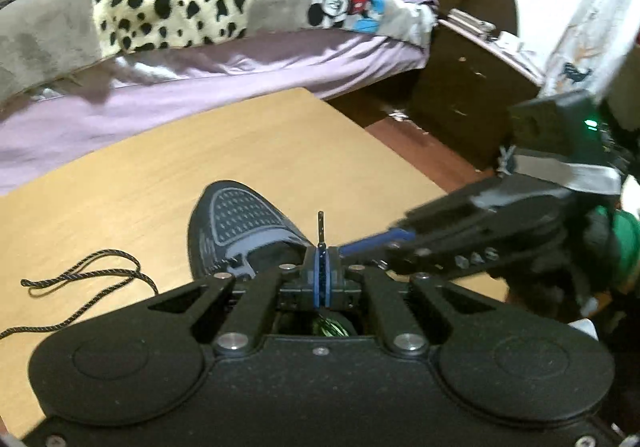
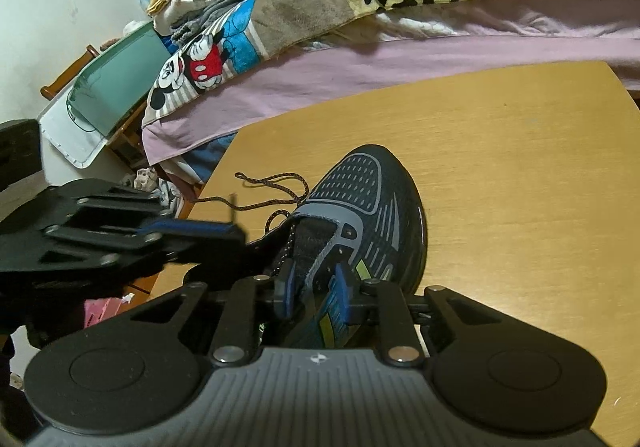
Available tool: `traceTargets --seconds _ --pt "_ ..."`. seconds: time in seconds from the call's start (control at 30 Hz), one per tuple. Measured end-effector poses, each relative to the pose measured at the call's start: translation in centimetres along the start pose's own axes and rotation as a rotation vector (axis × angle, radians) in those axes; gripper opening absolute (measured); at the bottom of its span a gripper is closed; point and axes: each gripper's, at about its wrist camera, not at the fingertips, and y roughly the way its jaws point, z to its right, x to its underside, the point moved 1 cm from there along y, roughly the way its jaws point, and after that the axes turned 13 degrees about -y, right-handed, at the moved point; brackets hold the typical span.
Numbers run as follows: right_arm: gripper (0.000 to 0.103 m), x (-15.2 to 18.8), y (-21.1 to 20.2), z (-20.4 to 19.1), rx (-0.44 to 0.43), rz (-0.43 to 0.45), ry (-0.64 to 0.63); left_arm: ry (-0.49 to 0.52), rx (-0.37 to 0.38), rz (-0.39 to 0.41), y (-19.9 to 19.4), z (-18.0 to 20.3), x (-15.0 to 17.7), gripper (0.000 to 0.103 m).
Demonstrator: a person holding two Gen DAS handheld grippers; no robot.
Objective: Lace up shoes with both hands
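A dark grey mesh running shoe (image 2: 360, 215) with lighter grey overlays and yellow-green side marks sits on a light wooden tabletop (image 2: 520, 187), its toe pointing toward twelve o'clock in the right wrist view. A lilac-sheeted bed (image 1: 200, 87) with a spotted plush blanket (image 1: 168, 11) lies beyond the table's far edge.

The left gripper (image 1: 322, 247), black with blue pads, has its jaws pressed together on the stiff tip of the dark speckled shoelace (image 1: 321, 225), which stands upright from between the pads. In the left wrist view the rest of that lace (image 1: 88, 267) trails in loose loops over the tabletop at about nine o'clock from the shoe's toe. In the right wrist view the left gripper enters from nine o'clock, blurred, just beside the shoe's eyelet row.

The right gripper (image 2: 316, 287) straddles the eyelet flap on the shoe's right side near the tongue. Its blue pads (image 2: 343, 283) stand a little apart with the flap's edge between them; whether they actually press on it cannot be told. In the left wrist view this gripper reaches in from three o'clock, blurred.
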Motion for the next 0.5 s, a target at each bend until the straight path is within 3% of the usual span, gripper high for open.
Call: traceTargets --seconds 0.5 --pt "0.020 0.3 -0.1 1.3 -0.065 0.019 0.063 0.030 -0.136 -0.145 4.4 0.1 0.4 0.000"
